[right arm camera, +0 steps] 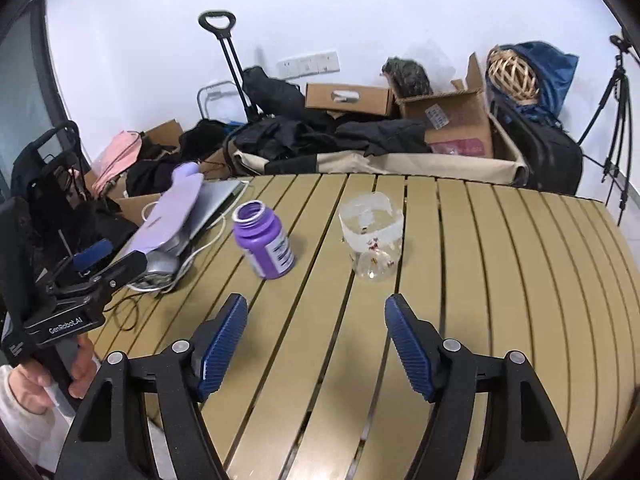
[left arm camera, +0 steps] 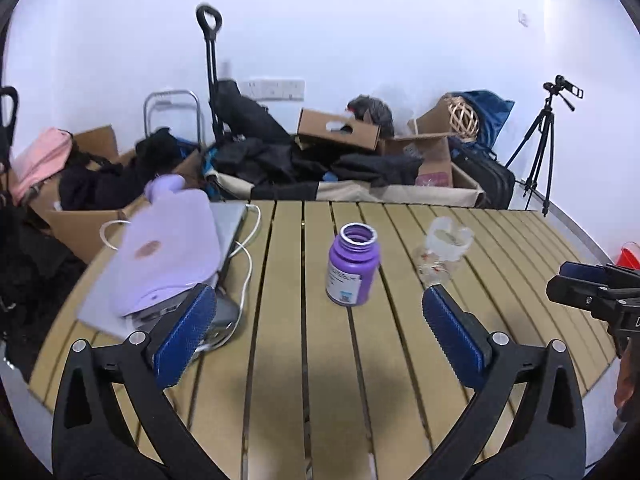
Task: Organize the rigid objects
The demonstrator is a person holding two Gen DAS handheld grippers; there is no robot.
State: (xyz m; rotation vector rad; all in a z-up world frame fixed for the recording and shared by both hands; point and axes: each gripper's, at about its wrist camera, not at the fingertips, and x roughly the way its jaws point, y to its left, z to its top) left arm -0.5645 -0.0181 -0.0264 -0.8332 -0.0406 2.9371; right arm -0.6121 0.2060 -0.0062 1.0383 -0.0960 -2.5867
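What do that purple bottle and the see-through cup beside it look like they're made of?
Purple bottle: probably plastic, opaque with a soft sheen and a printed paper-like label. See-through cup: clear glass or hard plastic, hard to tell which; glossy, with small printed figures and a whitish band around the upper part.

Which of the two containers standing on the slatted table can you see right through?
The clear plastic jar with the white band, standing right of the purple pill bottle. Slats show through it; the purple bottle is opaque.

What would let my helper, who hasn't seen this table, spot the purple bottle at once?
On the slatted tan table, look near the middle, left of the clear glass jar. The purple bottle stands there uncapped, with a white label; its neighbour is transparent.
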